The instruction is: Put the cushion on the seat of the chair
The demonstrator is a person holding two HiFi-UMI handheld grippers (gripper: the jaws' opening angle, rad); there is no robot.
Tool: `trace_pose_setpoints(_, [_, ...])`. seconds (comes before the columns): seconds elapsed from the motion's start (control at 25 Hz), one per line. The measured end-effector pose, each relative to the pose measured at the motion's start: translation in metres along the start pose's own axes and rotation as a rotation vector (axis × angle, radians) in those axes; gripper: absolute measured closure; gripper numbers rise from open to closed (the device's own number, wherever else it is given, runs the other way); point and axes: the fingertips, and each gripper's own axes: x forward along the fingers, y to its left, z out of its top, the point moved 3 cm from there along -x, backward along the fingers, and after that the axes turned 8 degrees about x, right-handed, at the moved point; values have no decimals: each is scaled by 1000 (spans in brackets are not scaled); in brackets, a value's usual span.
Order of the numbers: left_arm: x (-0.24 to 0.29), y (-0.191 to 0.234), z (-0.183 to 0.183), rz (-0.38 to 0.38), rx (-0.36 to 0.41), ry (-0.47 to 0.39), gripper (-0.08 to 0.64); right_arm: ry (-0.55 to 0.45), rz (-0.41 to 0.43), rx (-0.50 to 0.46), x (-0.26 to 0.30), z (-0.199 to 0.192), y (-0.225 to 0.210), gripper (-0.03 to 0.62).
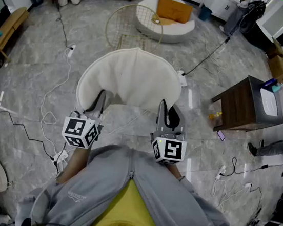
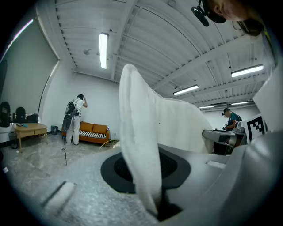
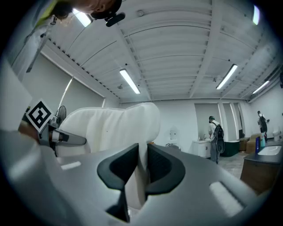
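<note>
While you held the cushion (image 1: 130, 77) level in mid-air, both grippers were pinched down on its near edge: left gripper (image 1: 100, 102) and right gripper (image 1: 163, 113), jaws nearly together w/ white fabric squeezed betw. the pads. Step in hand, by my read: carry to the chair (image 1: 126, 39), which stood just beyond the cushion's far rounded edge, seat bare. Next move prob. needs a fwd reach, then lowering flat onto the seat before letting go. Floor ahead looked open; cables (image 1: 47, 118) lay left, side table (image 1: 241, 105) well off to the right.
</note>
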Motion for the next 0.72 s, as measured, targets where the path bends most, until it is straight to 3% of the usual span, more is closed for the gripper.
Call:
trace_pose_setpoints(0.32, [15, -13, -6, 12, 5, 3, 491, 5, -2, 19, 5, -9, -22, 543])
trace_pose_setpoints(0.72, [77, 33, -21, 14, -2, -6, 491, 1, 7, 36, 76, -32, -33, 531])
